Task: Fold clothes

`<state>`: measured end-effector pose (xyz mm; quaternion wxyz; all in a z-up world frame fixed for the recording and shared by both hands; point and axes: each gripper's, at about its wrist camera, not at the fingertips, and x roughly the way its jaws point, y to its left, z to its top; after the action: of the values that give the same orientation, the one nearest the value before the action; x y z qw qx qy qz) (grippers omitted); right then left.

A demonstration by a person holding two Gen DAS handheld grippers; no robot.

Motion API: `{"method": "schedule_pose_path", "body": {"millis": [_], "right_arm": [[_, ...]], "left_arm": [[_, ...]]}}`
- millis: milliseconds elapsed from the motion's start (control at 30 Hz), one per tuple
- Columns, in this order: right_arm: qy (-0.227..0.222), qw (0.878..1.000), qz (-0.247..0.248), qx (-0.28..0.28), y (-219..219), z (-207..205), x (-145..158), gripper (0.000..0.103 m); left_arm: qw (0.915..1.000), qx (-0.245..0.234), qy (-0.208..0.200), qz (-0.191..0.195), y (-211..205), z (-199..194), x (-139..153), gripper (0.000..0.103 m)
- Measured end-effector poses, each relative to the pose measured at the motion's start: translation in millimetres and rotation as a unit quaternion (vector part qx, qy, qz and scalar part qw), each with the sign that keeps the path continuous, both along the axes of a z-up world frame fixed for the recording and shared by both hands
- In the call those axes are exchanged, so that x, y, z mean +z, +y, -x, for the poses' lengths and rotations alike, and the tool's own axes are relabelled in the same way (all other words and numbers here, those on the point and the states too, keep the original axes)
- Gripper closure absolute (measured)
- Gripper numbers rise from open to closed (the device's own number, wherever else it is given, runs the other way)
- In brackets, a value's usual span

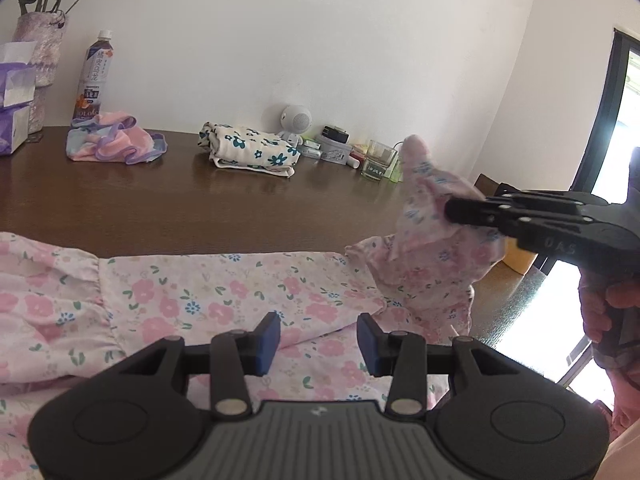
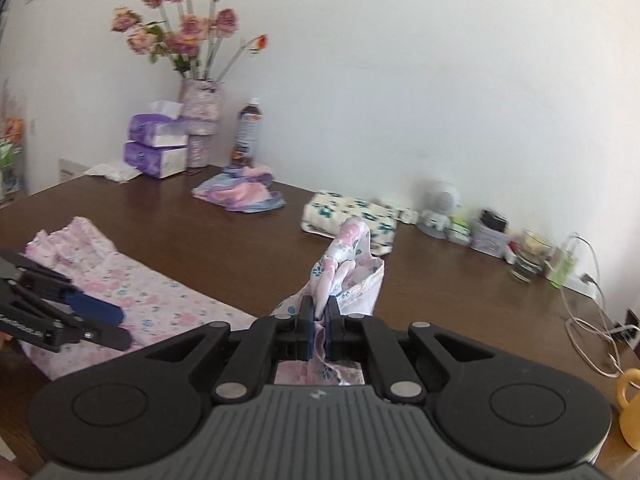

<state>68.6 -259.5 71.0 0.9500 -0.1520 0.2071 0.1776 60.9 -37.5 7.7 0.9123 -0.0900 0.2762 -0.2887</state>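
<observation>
A pink floral garment (image 1: pixel 208 300) lies spread along the near edge of the brown table (image 1: pixel 240 204). My left gripper (image 1: pixel 318 340) hovers open just above its middle, blue pads apart with nothing between them. My right gripper (image 2: pixel 319 326) is shut on the garment's right end (image 2: pixel 344 264) and holds that bunched cloth lifted off the table. In the left wrist view the right gripper (image 1: pixel 452 210) comes in from the right with the raised cloth (image 1: pixel 428 208) draped over its tip. In the right wrist view the left gripper (image 2: pixel 108 324) shows open at the left, over the flat garment (image 2: pixel 140 292).
At the back lie a folded white garment with blue flowers (image 1: pixel 250 150) and a crumpled pastel cloth (image 1: pixel 116 142). A bottle (image 1: pixel 93 76), a vase of flowers (image 2: pixel 200 120), tissue packs (image 2: pixel 156 144), a small speaker (image 1: pixel 296 120), a glass (image 1: pixel 378 160) and cables (image 2: pixel 588 320) line the wall. A person's hand (image 1: pixel 612 304) holds the right gripper.
</observation>
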Motion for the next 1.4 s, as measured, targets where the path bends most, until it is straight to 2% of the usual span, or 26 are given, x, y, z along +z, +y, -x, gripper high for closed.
{"method": "schedule_pose_path", "body": {"millis": [100, 233, 467, 533, 600, 767, 833, 900, 967, 1067, 1167, 1267, 1400], "right_arm": [[0.024, 0.998, 0.017, 0.05, 37.9, -3.8, -8.3, 0.099], [0.074, 0.993, 0.037, 0.081, 74.2, -11.1, -36.5, 0.099], [0.126, 0.988, 0.011, 0.085, 89.3, -14.8, -66.9, 0.096], [0.134, 0.987, -0.016, 0.087, 84.2, -15.0, -66.1, 0.086], [0.142, 0.984, -0.056, 0.094, 77.0, -14.4, -60.3, 0.069], [0.131, 0.97, -0.171, 0.108, 34.4, -1.1, -29.6, 0.065], [0.11, 0.968, -0.205, 0.099, 12.8, 2.9, -17.9, 0.065], [0.084, 0.975, -0.196, 0.065, -4.3, 2.7, -14.1, 0.065], [0.082, 0.981, -0.173, 0.015, -17.0, -5.4, -20.4, 0.066], [0.103, 0.979, -0.173, -0.02, -33.2, -21.3, -38.8, 0.078], [0.119, 0.976, -0.18, -0.01, -34.3, -29.0, -55.1, 0.081], [0.13, 0.978, -0.165, 0.002, -26.5, -32.2, -66.1, 0.081], [0.152, 0.975, -0.162, 0.009, -22.9, -33.9, -78.6, 0.081]], "left_arm": [[1.0, 0.004, -0.007, 0.005, 7.3, 7.0, 2.4, 0.062], [0.9996, 0.02, -0.013, 0.012, 23.2, 14.0, 5.0, 0.061], [0.9986, 0.046, -0.014, 0.02, 40.4, 15.1, 6.6, 0.059], [0.9983, 0.052, -0.013, 0.022, 43.5, 14.4, 7.0, 0.058], [0.9979, 0.058, -0.013, 0.025, 46.6, 13.8, 7.3, 0.058], [0.9969, 0.069, -0.007, 0.036, 47.1, 9.5, 9.7, 0.057], [0.9974, 0.063, -0.008, 0.034, 40.6, 7.2, 12.2, 0.057], [0.9983, 0.049, -0.009, 0.03, 28.9, 4.1, 14.6, 0.057], [0.999, 0.034, -0.011, 0.026, 14.9, 0.9, 17.1, 0.057], [0.9997, 0.009, -0.017, 0.018, -10.1, -3.9, 21.0, 0.058], [0.9995, -0.018, -0.024, -0.005, -34.5, -7.9, 21.6, 0.059], [0.9985, -0.038, -0.021, -0.033, -53.0, -10.6, 16.4, 0.063], [0.997, -0.045, 0.016, -0.061, -61.0, -14.3, -1.6, 0.064]]}}
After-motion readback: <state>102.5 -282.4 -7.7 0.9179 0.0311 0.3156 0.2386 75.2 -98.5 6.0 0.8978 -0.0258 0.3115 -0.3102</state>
